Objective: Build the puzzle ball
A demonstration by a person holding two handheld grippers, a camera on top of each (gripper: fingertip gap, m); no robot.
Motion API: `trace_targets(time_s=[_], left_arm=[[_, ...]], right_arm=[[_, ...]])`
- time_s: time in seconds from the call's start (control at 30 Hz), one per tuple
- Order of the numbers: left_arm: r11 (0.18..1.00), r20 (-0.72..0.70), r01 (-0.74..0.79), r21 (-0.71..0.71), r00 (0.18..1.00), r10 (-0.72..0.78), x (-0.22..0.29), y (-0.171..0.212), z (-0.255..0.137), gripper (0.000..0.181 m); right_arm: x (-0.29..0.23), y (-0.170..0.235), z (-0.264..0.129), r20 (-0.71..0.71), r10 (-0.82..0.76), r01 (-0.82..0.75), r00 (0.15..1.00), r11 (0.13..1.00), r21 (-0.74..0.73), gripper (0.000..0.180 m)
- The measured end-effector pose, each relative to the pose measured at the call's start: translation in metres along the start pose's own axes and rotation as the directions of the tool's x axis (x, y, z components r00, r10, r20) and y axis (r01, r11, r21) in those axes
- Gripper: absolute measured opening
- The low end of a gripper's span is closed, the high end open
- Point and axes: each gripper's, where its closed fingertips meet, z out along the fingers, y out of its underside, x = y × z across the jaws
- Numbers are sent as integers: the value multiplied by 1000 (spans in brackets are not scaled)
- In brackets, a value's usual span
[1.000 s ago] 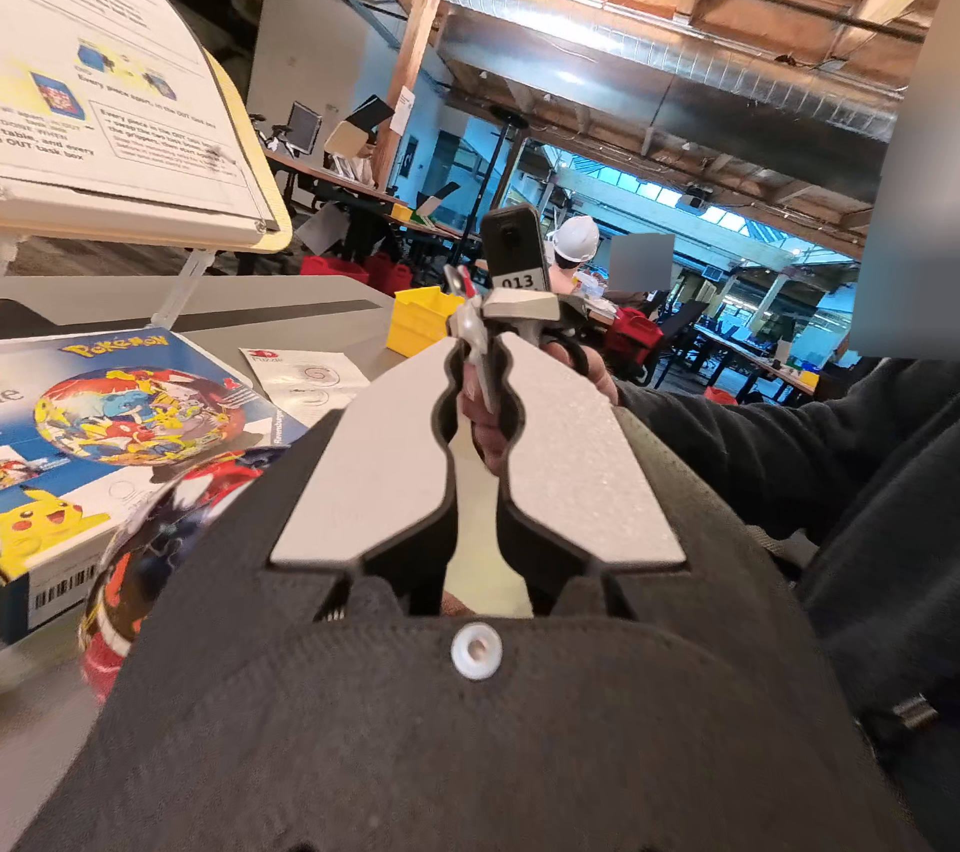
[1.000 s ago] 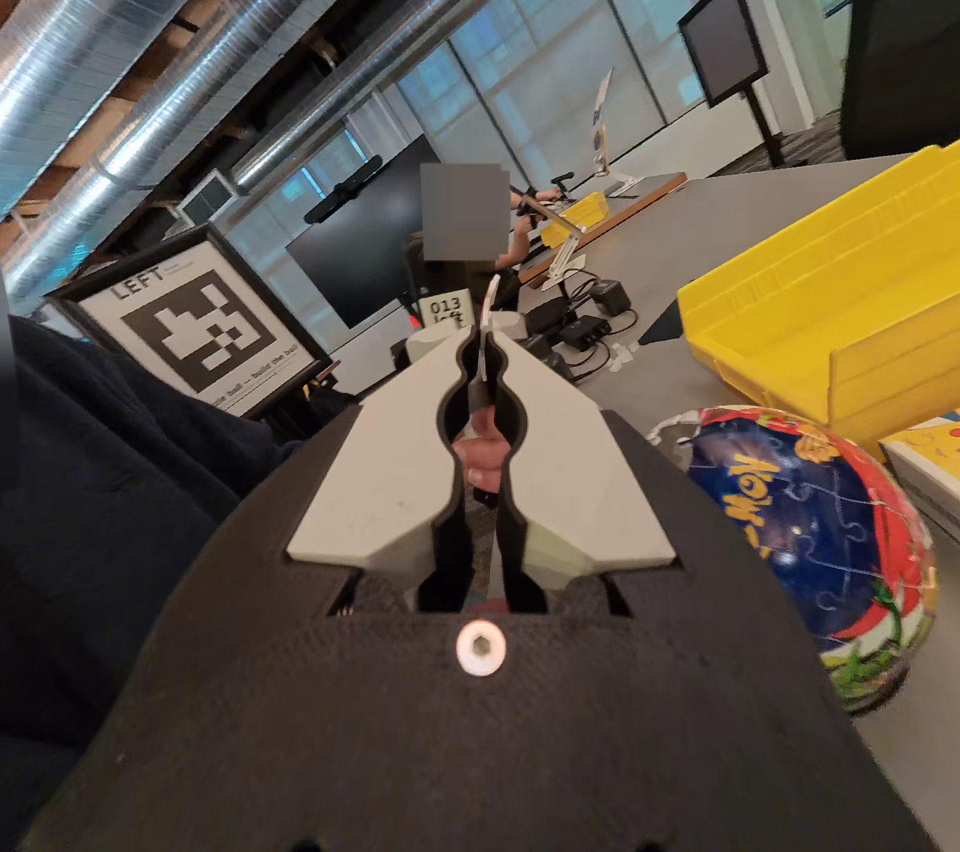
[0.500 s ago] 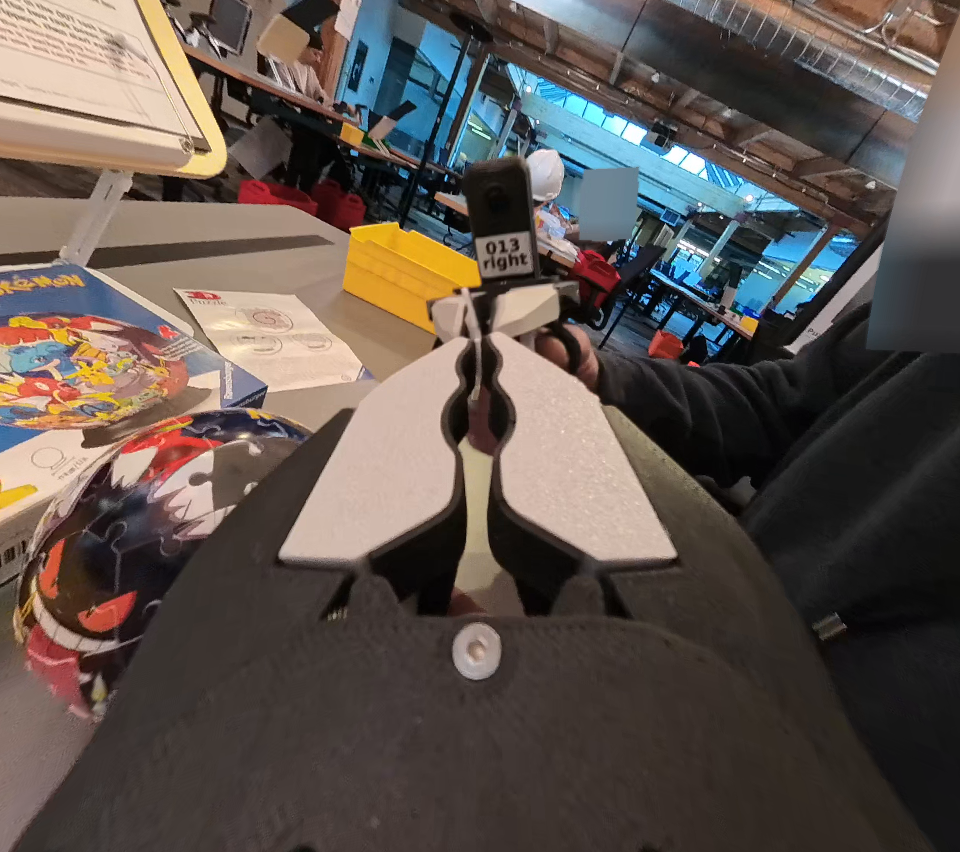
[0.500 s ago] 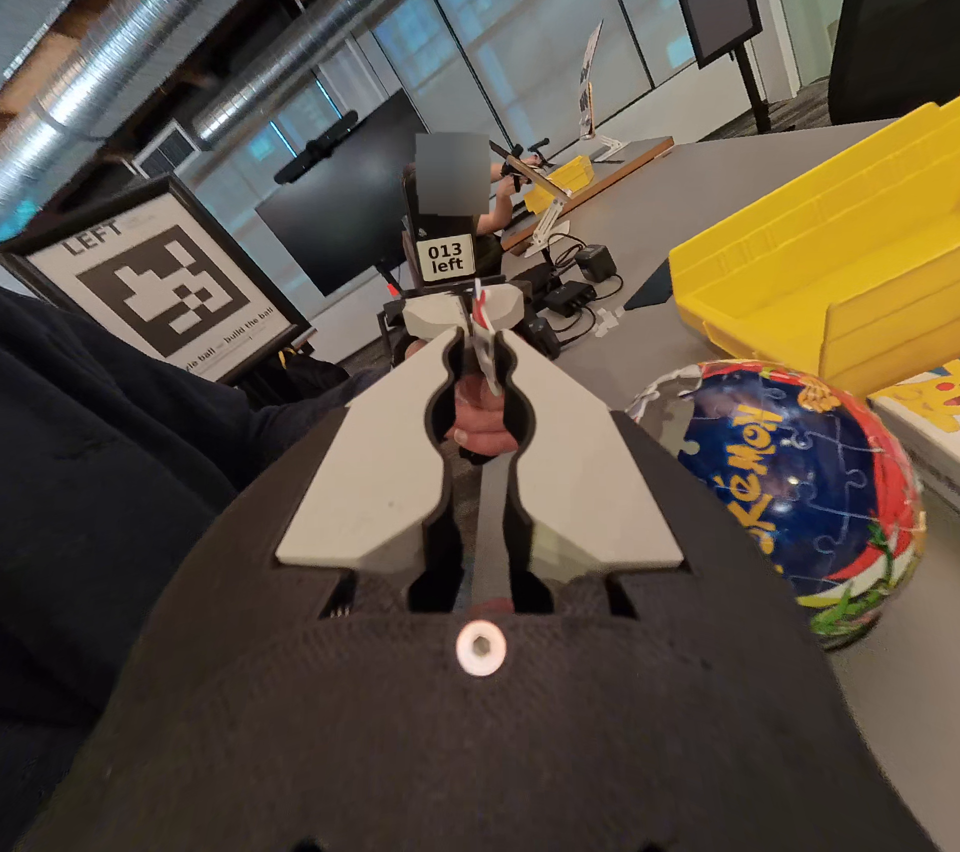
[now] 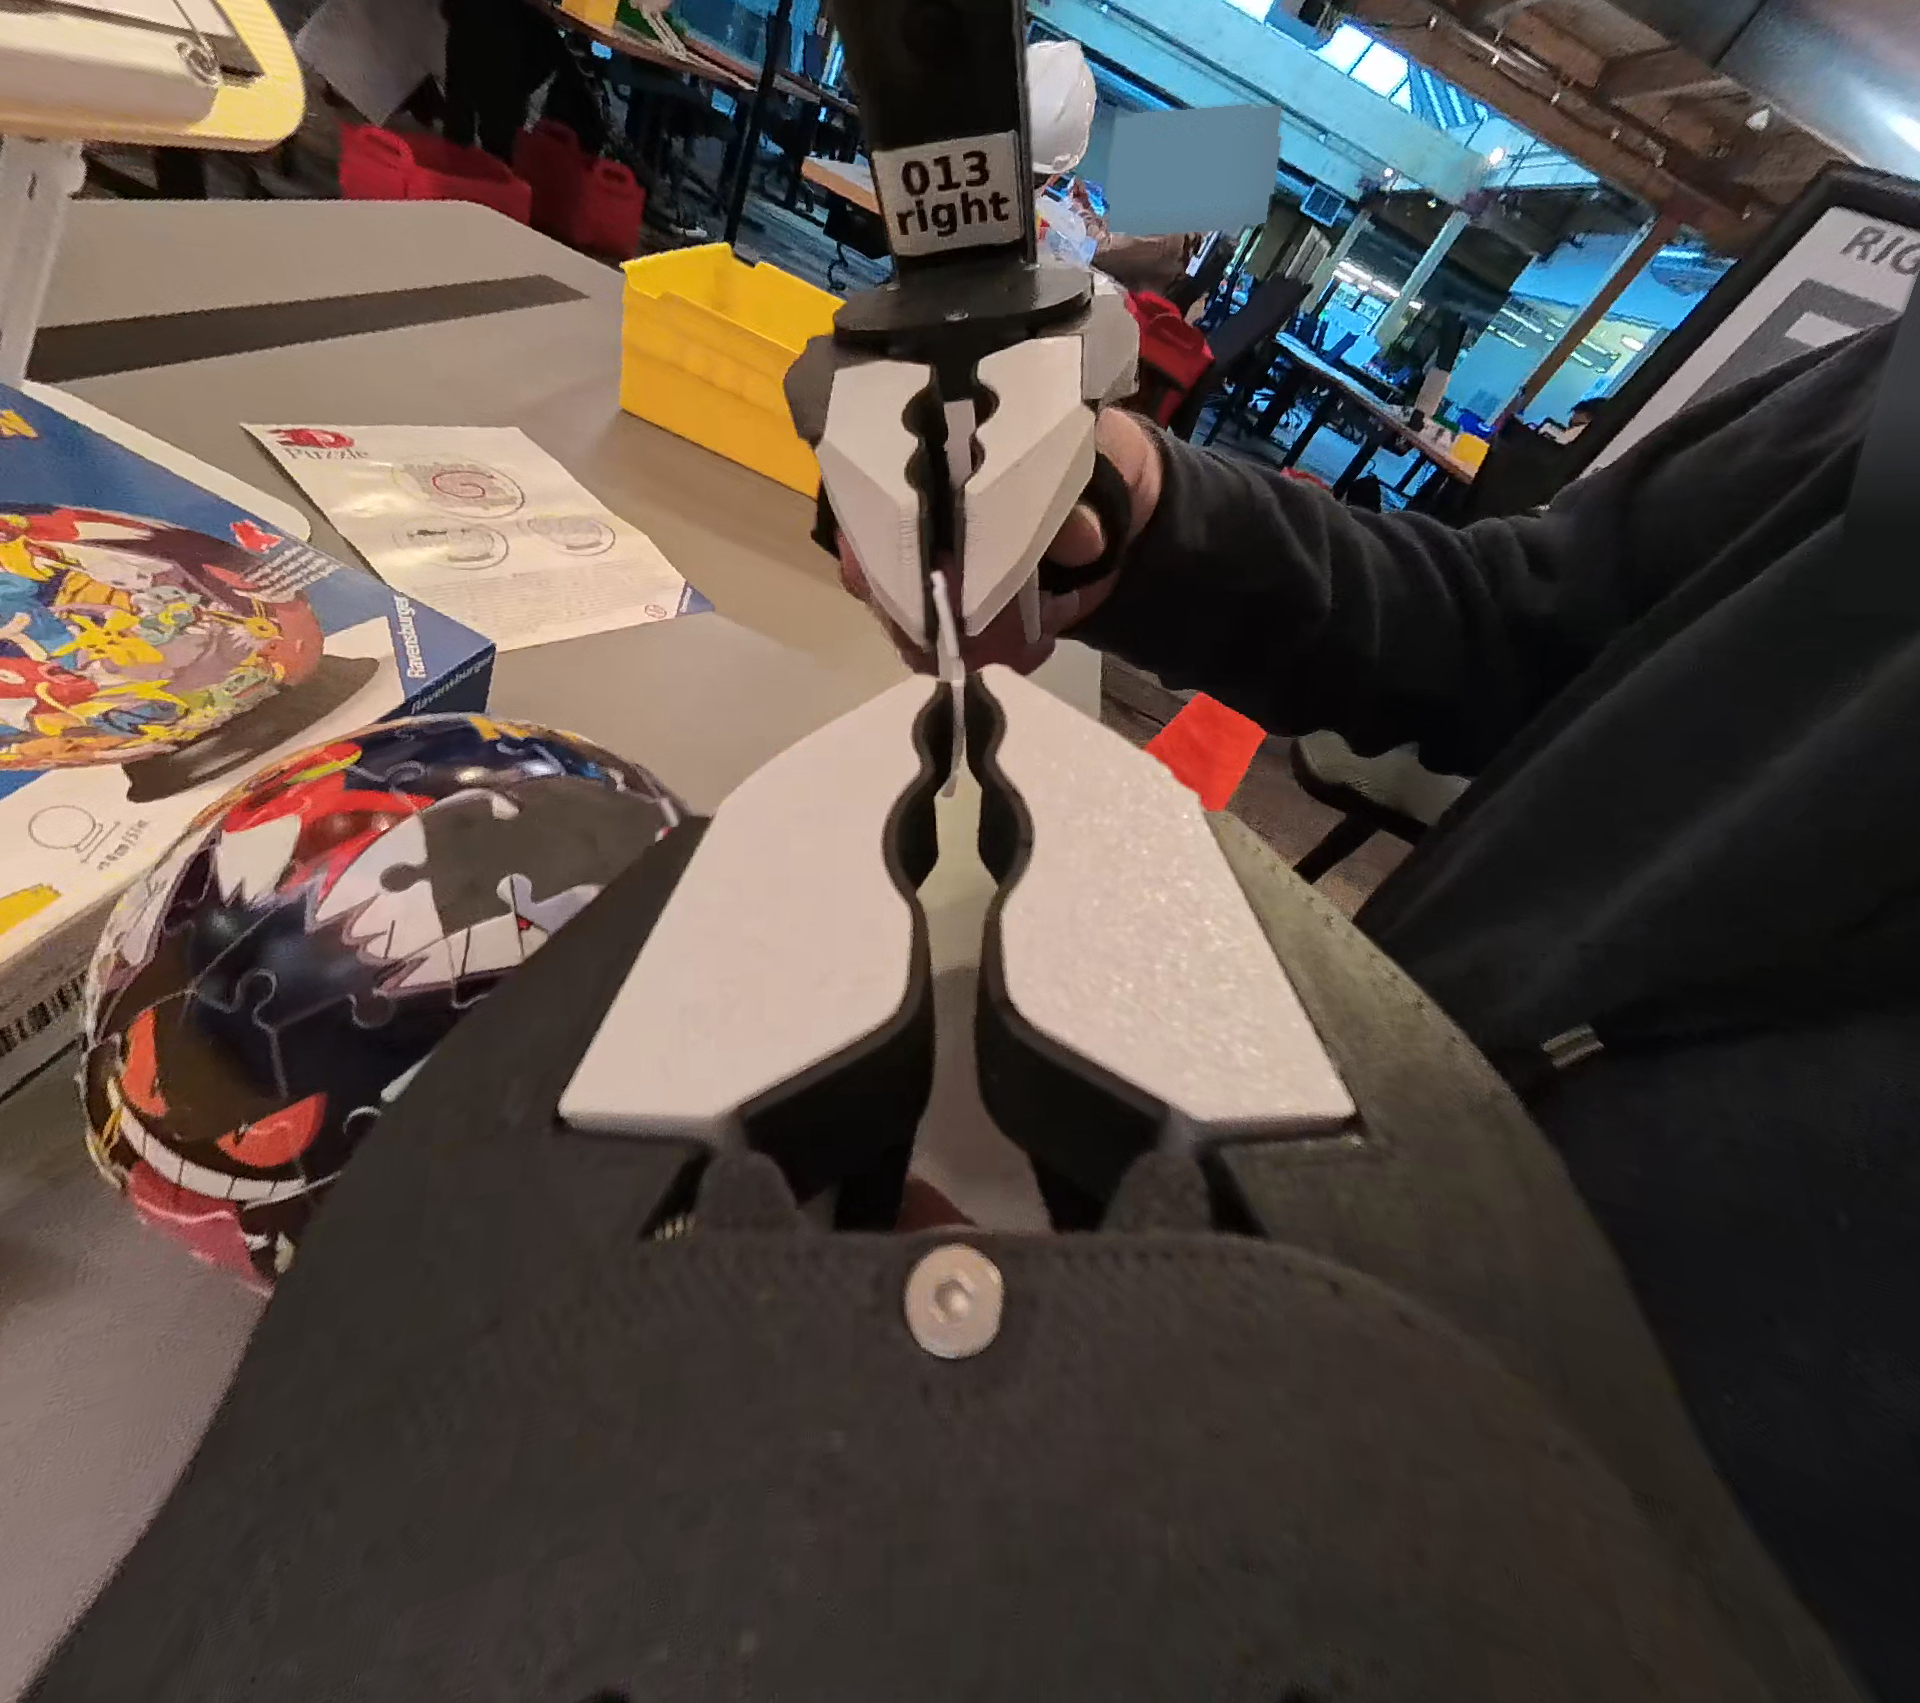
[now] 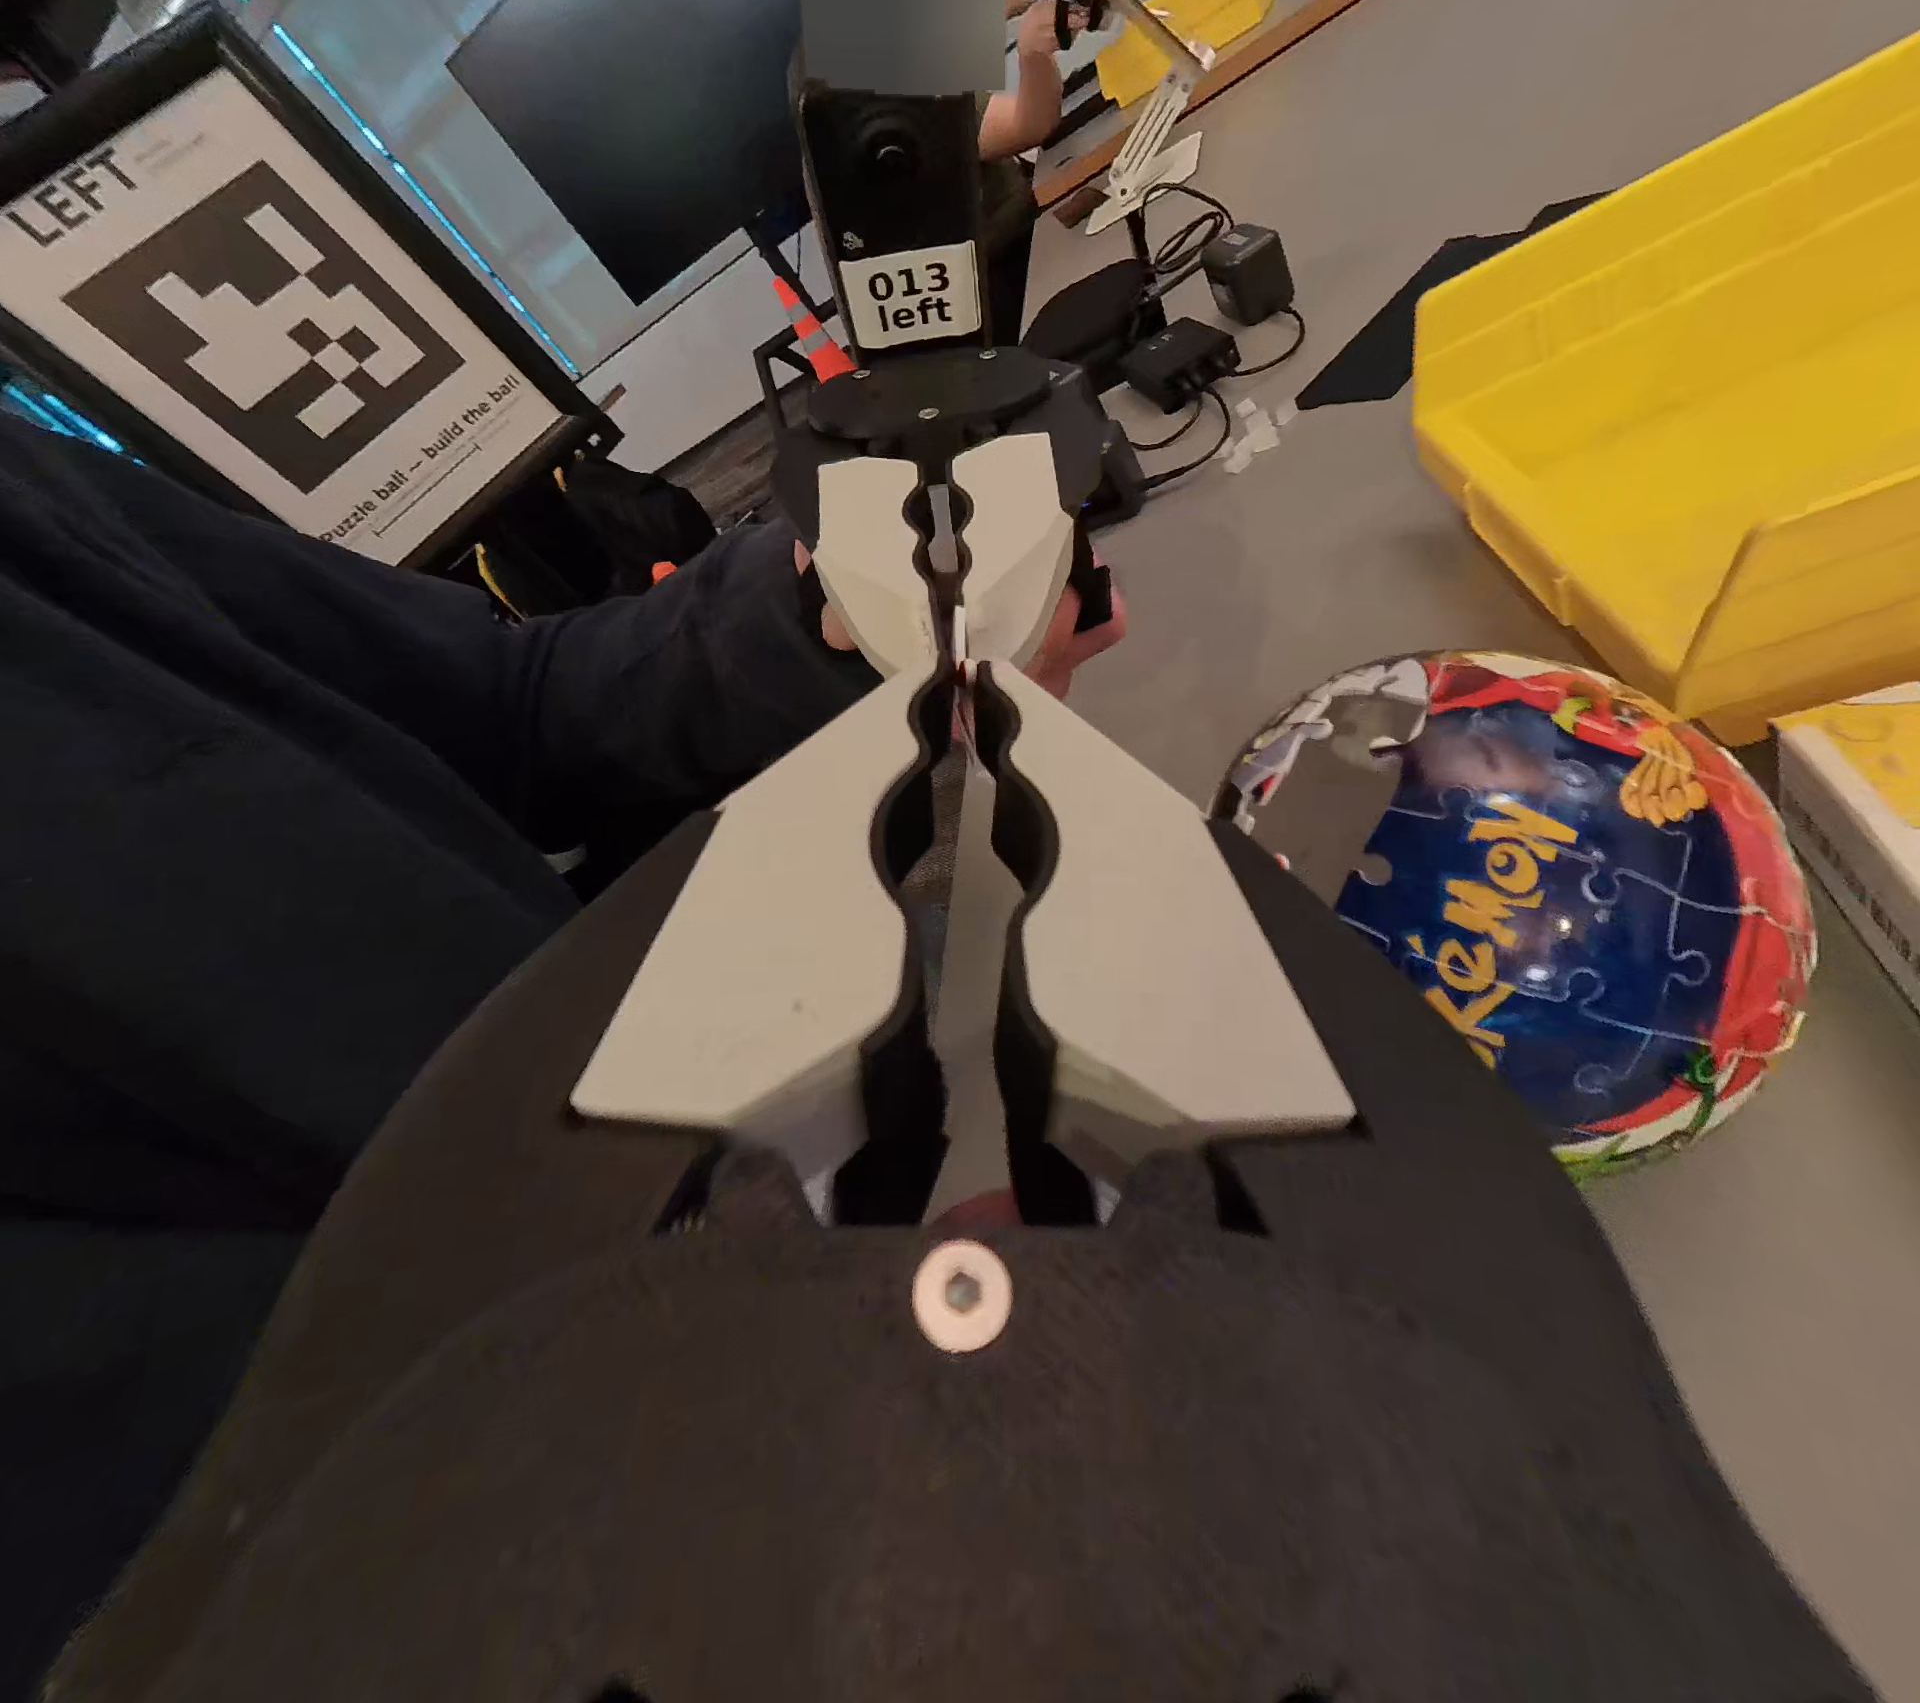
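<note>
The left gripper point(image 5: 951, 708) and right gripper point(image 6: 961, 692) meet tip to tip above the grey table's point(image 5: 312, 282) edge, each clenched on a thin puzzle piece point(image 5: 948, 635) held edge-on between them. The puzzle ball point(image 6: 1538, 905), nearly whole with a gap at its top, rests on the table just in front of the yellow bin point(image 6: 1683, 427), beside the puzzle box point(image 5: 156, 614).

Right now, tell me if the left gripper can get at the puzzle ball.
Probably not yet. The left gripper is shut on a thin puzzle piece that the right gripper also pinches, tip to tip. The puzzle ball sits unobstructed beside it on the table.
</note>
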Motion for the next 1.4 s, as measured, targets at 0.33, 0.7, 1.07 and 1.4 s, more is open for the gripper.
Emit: trace_targets(time_s=[0.33, 0.7, 1.07, 1.4], left_arm=[[986, 342, -168, -17, 925, 164, -60, 5, -35, 36], [977, 394, -205, -55, 895, 210, -77, 21, -40, 37], [965, 441, -232, -126, 858, 264, -86, 34, -35, 52], [952, 452, -260, -160, 838, 305, -89, 40, -29, 58]], right_arm=[[54, 3, 2, -222, 184, -166, 958, 981, 98, 0], [63, -3, 11, -220, 139, -164, 966, 982, -97, 0], [67, 11, 23, 47, 91, -6, 995, 512, -859, 0], [73, 22, 24, 21, 167, -16, 986, 221, -975, 0]])
